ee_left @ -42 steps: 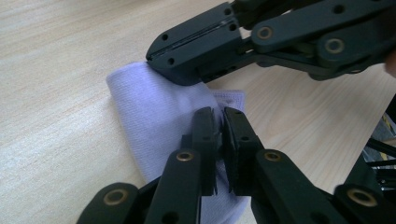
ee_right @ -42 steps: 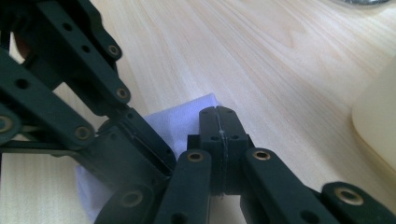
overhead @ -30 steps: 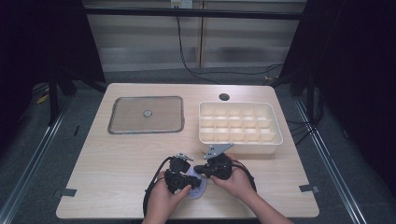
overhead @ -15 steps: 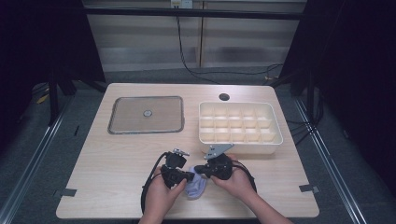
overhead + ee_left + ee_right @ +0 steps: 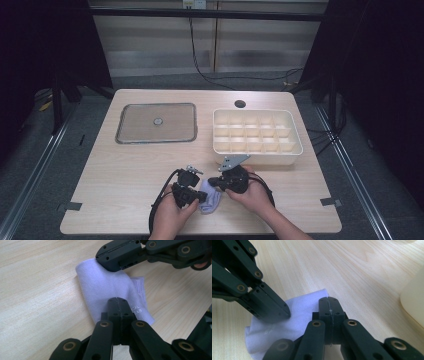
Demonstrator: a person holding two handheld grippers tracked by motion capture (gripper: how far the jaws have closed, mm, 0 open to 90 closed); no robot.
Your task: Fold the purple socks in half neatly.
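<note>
So the worktop (image 5: pixel 125 175) is a pale wood slab, and I'll use the cream divided tray (image 5: pixel 257 132) on it as my landmark. The tray has rows of small compartments. Off to the tray's left, well apart from it, lies a flat grey rectangular lid (image 5: pixel 156 123) with a small knob in its middle. Just behind the tray's far edge there's a dark round hole (image 5: pixel 240 104) in the wood.

In front of the tray, toward the person's edge, both hands meet over a small lavender sock (image 5: pixel 210 200). It lies folded on the wood, near the tray's front left corner but not touching it. In the left tool's camera you can see ribbing at one end and some white lettering that's too small to read (image 5: pixel 110 290).

The left tool (image 5: pixel 200 196) sits farthest from the tray, jaws pressed together on the sock's near edge; whether fabric is actually caught between them, I can't tell. The right tool (image 5: pixel 214 182) is between the sock and the tray, its jaws also pressed together, tips down on the sock's other end, same uncertainty about a real pinch.
</note>
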